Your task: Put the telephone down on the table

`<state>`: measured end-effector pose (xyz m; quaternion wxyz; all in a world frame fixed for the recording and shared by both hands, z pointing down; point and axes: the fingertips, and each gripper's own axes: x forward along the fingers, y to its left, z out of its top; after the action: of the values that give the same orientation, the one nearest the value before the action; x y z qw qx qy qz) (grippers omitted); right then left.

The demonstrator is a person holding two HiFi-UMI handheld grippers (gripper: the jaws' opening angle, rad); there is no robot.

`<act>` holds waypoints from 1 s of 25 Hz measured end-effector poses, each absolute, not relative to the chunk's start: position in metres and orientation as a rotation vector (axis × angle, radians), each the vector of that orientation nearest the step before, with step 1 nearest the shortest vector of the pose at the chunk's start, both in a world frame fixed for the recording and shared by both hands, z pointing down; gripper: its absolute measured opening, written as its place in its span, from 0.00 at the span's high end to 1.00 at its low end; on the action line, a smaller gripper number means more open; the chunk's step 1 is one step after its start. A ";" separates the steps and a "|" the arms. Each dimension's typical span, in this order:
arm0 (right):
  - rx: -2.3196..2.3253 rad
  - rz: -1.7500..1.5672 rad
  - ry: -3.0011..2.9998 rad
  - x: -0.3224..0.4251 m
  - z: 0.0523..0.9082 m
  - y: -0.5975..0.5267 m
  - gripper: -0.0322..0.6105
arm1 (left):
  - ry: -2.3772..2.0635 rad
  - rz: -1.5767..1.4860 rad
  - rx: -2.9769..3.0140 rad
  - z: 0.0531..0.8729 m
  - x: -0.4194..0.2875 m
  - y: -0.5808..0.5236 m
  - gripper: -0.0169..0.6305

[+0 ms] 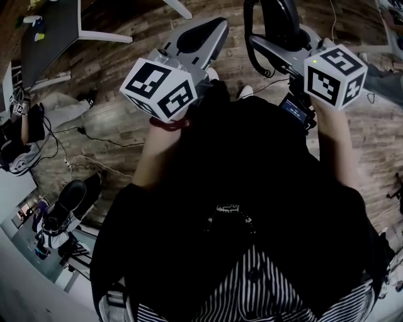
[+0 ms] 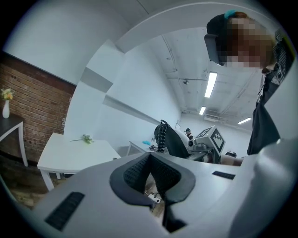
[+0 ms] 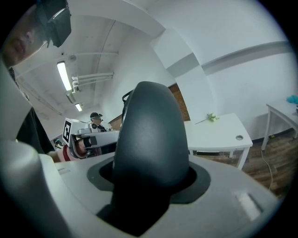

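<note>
Head view, left to right: I count two grippers, two marker cubes, one telephone and one coiled cord.

1. Left gripper [image 1: 211,30]: held up in front of the person's dark top, above the wooden floor [image 1: 113,69]. Its marker cube [image 1: 160,88] sits at the near end, by the wrist. In the left gripper view I read its fingers [image 2: 135,172] as together, with the ribbed pads meeting at the tips and nothing between them. Beyond them stands one white tabletop [image 2: 74,153] carrying one flower sprig [image 2: 85,138], and one vase of flowers [image 2: 5,104] stands on a dark table at the far left edge.

2. Right gripper [image 1: 286,41]: held up at about the same height as the left one, near it but apart from it. Its marker cube [image 1: 335,75] is at the near end. In the right gripper view the black telephone [image 1: 280,19] fills the gap, and I read the fingers as clamped on it, standing wide.

3. Telephone position: in the air, over the floor, in front of the person. It rests on no tabletop. The coiled cord [image 1: 249,38] hangs from it on its left side.

4. The right gripper view also shows one white tabletop [image 3: 219,135] in the background, well apart from the telephone.
</note>
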<state>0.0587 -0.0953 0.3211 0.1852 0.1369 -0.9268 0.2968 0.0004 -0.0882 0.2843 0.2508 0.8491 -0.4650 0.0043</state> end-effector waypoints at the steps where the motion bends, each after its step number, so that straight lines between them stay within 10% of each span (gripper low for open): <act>1: 0.391 0.840 -2.611 0.059 0.321 -0.096 0.52 | -1.264 0.007 2.312 0.284 0.000 -0.089 0.96; 25: 0.547 0.772 -2.575 0.052 0.296 -0.102 0.52 | -1.146 -0.098 2.445 0.265 -0.013 -0.102 0.96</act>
<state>0.0524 -0.1022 0.2964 0.1979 0.1956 -0.9201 0.2758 -0.0134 -0.1023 0.2647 0.2178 0.8832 -0.4139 -0.0353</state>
